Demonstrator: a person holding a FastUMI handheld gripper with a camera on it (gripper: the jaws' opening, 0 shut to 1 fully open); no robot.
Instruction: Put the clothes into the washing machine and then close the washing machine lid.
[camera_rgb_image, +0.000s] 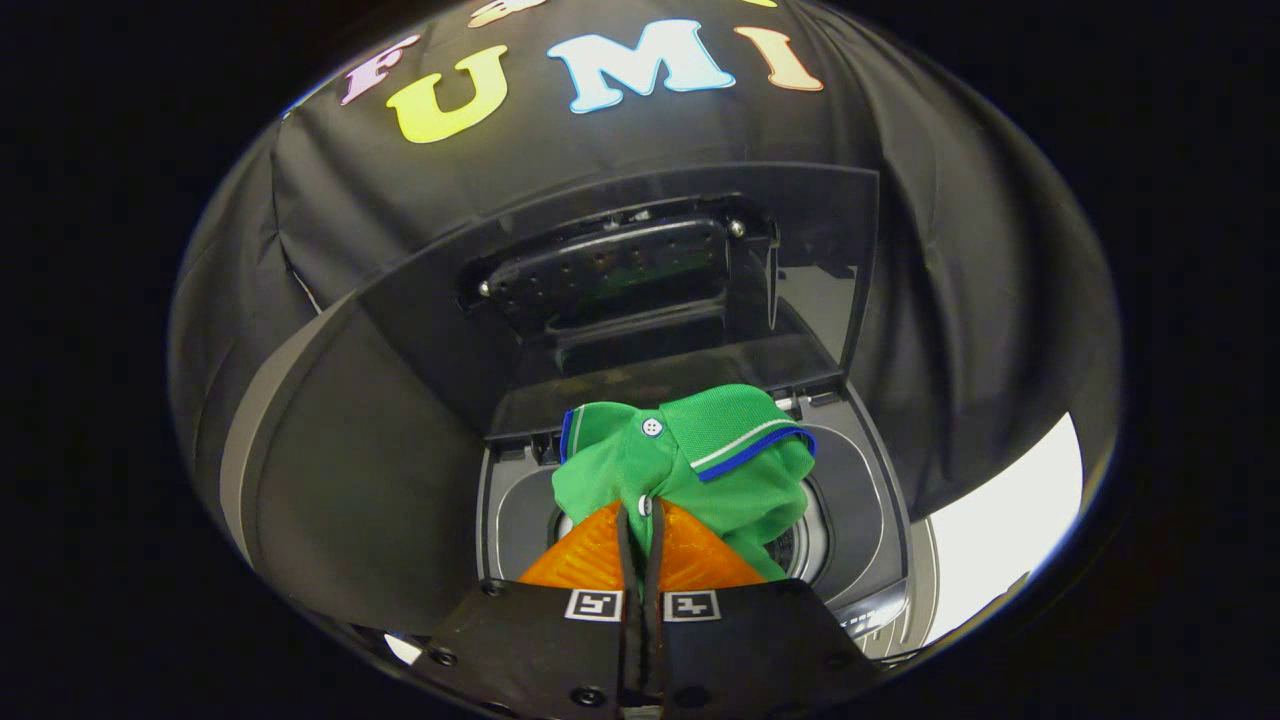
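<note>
Orange ribbed fingers (600, 558) clamp together on a green collared polo shirt (690, 465), held above the grey washing machine's round drum opening (815, 545), dark lid (620, 290) upright behind.

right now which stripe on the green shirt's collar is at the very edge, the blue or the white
The blue stripe runs along the collar's outer edge; the white stripe sits just inside it. The claw is shut on the green shirt.

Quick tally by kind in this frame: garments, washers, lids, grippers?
Garments: 1, green polo shirt, pinched between the closed orange fingers
Washing machines: 1
Lids: 1, raised open
Grippers: 1, over the drum opening
Total: 4
</note>
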